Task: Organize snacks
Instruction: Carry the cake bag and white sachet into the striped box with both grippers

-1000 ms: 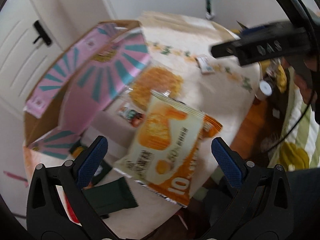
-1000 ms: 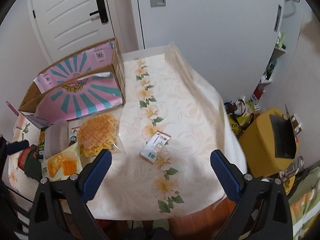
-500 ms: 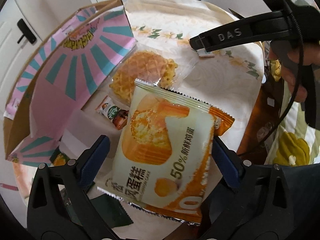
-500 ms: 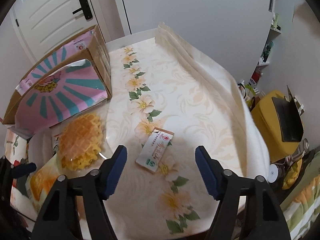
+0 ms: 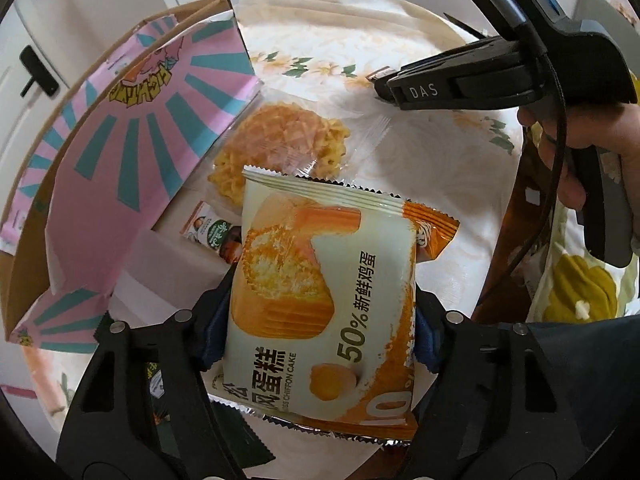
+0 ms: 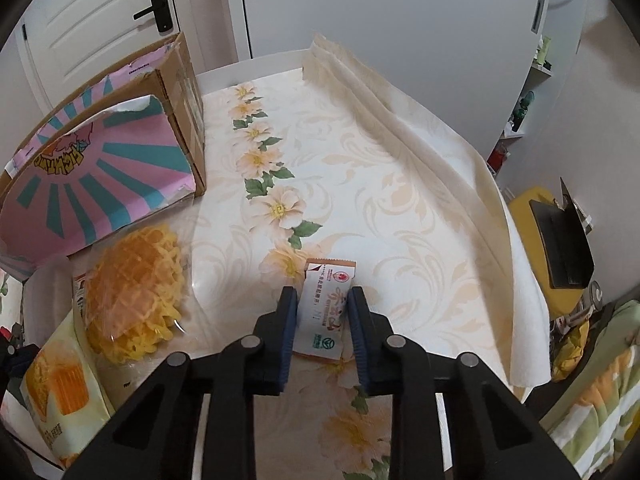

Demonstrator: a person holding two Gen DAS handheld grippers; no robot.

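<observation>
Now closing: left gripper (image 5: 322, 332), blue pads pressed against both sides of chiffon cake packet (image 5: 320, 304), jaws drawing in on it. Packet standing out ahead of that gripper, over the surface (image 5: 460, 264). Just beyond the packet, bagged waffle snack (image 5: 280, 148); to that gripper's left, small green-and-brown packet (image 5: 212, 234) partly under the cake packet, and further left the pink-and-teal cardboard box (image 5: 132, 168), flaps open. Dark green wrapper (image 5: 244, 444) low, under the left finger.

Right gripper (image 6: 323, 320) nearly fully closed, pads clamped on the long edges of small white sachet (image 6: 323, 312), orange end pointing away from the gripper, resting on the floral cloth of the surface. Off to that gripper's left, the waffle snack, then the box further ahead on the left. Person's hand (image 5: 592, 136) wrapped round the right gripper's handle, seen from the left wrist view.
</observation>
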